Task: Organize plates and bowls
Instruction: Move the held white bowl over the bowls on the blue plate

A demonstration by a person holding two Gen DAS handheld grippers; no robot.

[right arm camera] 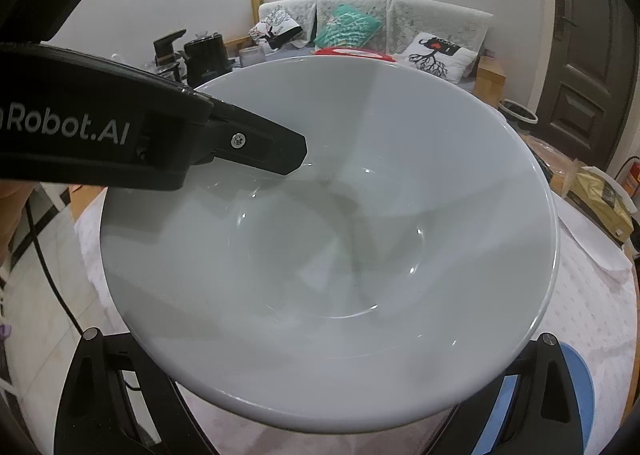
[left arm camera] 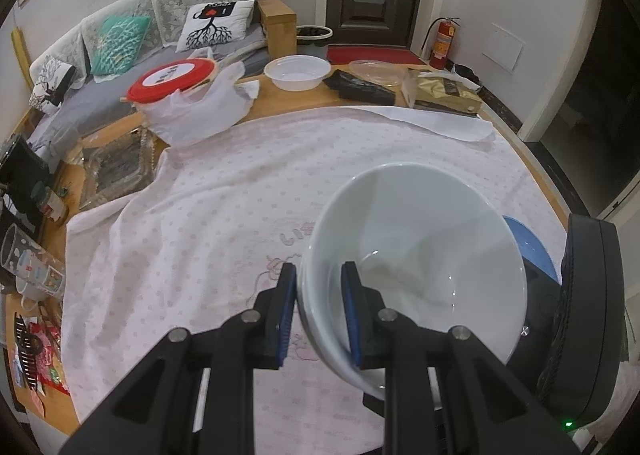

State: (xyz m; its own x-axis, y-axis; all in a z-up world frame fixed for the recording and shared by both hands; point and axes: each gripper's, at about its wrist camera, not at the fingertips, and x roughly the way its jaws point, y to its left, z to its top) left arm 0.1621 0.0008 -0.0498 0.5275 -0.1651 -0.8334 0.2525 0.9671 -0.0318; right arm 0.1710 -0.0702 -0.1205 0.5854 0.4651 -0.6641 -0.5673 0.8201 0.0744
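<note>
**Left wrist view: white bowl held by its rim over the table**

In the left wrist view, the left gripper (left arm camera: pixel 319 315) was clenched on the rim of a white bowl (left arm camera: pixel 416 275), one blue pad inside the wall and the other outside. The bowl was tilted and above the pink dotted cloth (left arm camera: pixel 192 223) on the table. A blue plate (left arm camera: pixel 532 251) showed just behind the bowl, partly hidden. The right gripper (left arm camera: pixel 588 315) was close beside the bowl.

In the right wrist view, the bowl filled most of the picture and covered the right gripper's fingertips, so I cannot tell how its jaws stood.
</note>
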